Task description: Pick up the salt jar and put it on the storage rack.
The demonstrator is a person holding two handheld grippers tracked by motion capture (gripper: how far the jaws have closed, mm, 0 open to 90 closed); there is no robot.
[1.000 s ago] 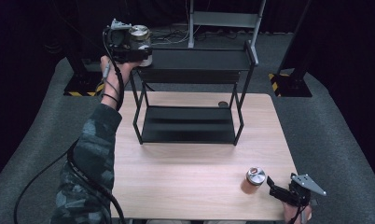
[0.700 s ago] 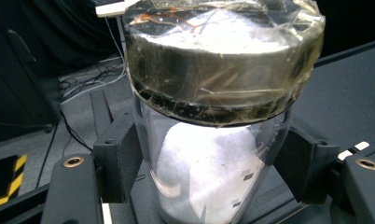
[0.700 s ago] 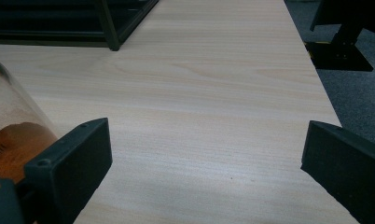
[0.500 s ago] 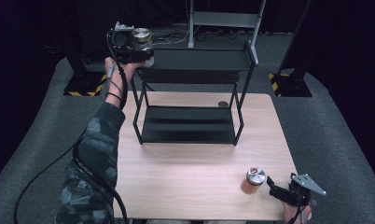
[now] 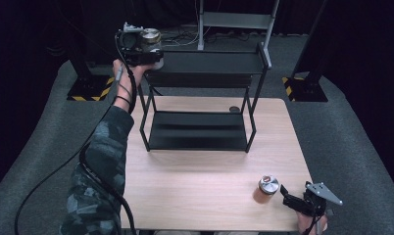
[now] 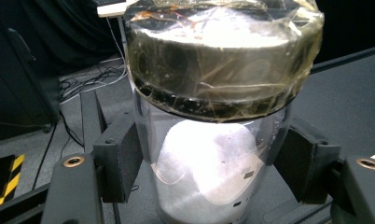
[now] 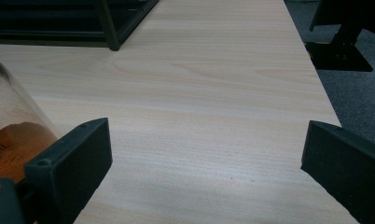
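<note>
I have the clear jar (image 6: 209,140) of white powder clamped between my left fingers (image 6: 122,161), which press on its glass wall from both sides just under the taped lid (image 6: 223,60). From the high view the left gripper (image 5: 145,49) carries the jar (image 5: 150,37) up at the left end of the black rack's top shelf (image 5: 209,62), the jar rising above the fingers and not yet resting on anything as far as I can tell. I judge the step in hand to be placing this jar on that shelf; the next move calls for bringing it inward over the shelf, lowering it until the base sits flat, and only then letting go. My right gripper (image 5: 293,200) waits low at the near right edge of the table (image 5: 195,186), its fingers (image 7: 78,154) spread wide with bare tabletop between them. The orange jar (image 5: 266,189) stands just outside the left one, apparently not gripped.
</note>
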